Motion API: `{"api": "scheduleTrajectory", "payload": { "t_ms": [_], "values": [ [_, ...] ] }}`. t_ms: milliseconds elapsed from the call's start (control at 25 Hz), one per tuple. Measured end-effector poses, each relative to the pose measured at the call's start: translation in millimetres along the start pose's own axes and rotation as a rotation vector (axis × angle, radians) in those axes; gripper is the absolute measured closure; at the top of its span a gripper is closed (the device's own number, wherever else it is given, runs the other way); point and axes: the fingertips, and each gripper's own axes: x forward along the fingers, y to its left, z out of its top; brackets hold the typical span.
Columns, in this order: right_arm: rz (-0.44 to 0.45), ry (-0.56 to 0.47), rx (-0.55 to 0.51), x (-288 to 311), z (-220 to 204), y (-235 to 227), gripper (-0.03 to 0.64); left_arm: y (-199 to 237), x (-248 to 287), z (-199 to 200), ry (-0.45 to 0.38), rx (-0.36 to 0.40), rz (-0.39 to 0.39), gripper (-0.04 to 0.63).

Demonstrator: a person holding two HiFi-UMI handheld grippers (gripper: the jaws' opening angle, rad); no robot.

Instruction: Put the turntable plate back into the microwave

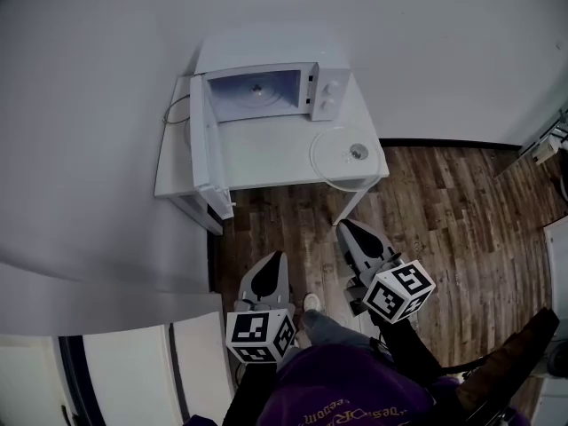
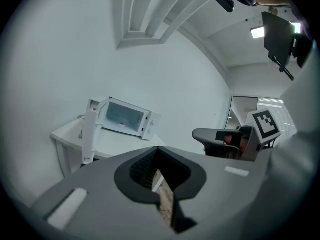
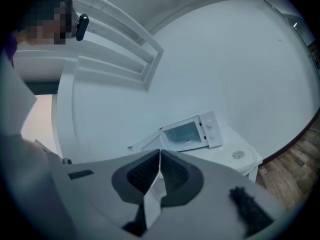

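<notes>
Purple top (image 1: 342,389) of the person sits at the bottom edge of the head view. Left gripper (image 1: 275,257): 2 jaws pressed together, nothing between them, held above the wood floor (image 1: 444,211). Right gripper (image 1: 346,229): 2 jaws pressed together too, empty, tips near the table's front corner. White table (image 1: 177,183) stands against the wall. Microwave (image 1: 266,91) sits on it, door (image 1: 206,149) swung open at left. Turntable plate (image 1: 333,160) lies flat on the table's right front corner, outside the microwave.
</notes>
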Motion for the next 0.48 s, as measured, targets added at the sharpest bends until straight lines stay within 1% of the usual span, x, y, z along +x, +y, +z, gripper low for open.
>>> {"api": "scheduleTrajectory", "payload": {
  "t_ms": [240,480],
  "values": [
    [0.022,0.003,-0.004,16,11,-22,0.605,-2,26,6,-0.009,-0.002,0.021,0.591],
    [0.010,-0.002,-0.002,20,20,-45,0.606,-3,44,8,-0.014,-0.011,0.039,0.591]
  ]
}}
